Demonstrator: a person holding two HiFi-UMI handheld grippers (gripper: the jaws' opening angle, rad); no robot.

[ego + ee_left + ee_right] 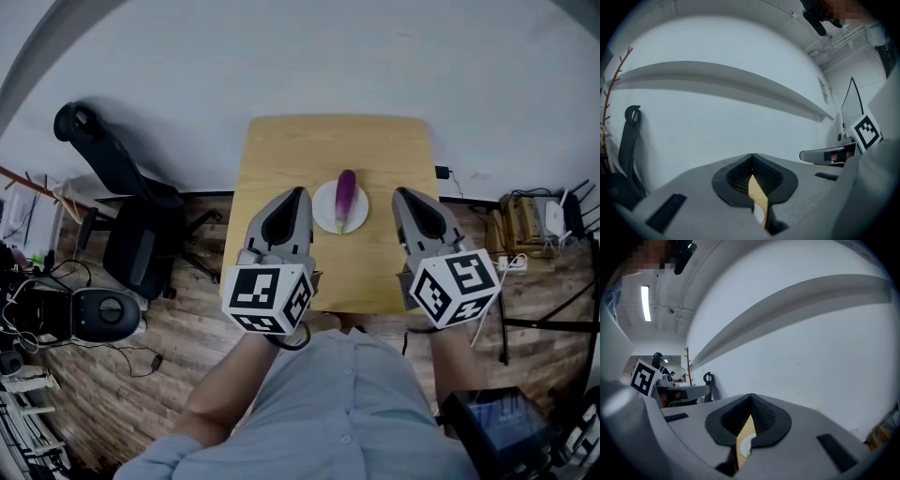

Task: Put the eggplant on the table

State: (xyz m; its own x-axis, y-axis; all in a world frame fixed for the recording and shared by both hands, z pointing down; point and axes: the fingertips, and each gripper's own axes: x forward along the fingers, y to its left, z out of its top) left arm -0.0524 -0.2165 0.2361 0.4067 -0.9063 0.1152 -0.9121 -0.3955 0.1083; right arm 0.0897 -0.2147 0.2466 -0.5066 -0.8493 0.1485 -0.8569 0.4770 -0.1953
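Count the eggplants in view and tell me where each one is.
1. The eggplant lies on the white plate near the middle of the wooden table. No other shows, though the near tabletop is partly hidden.

Wooden table (281,159); white plate (324,212) near centre, eggplant (345,197) on plate.

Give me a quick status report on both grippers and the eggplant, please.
Left gripper shut, empty. Right gripper shut, empty. Eggplant lying on the white plate, mid table, untouched. Nothing blocking the way.
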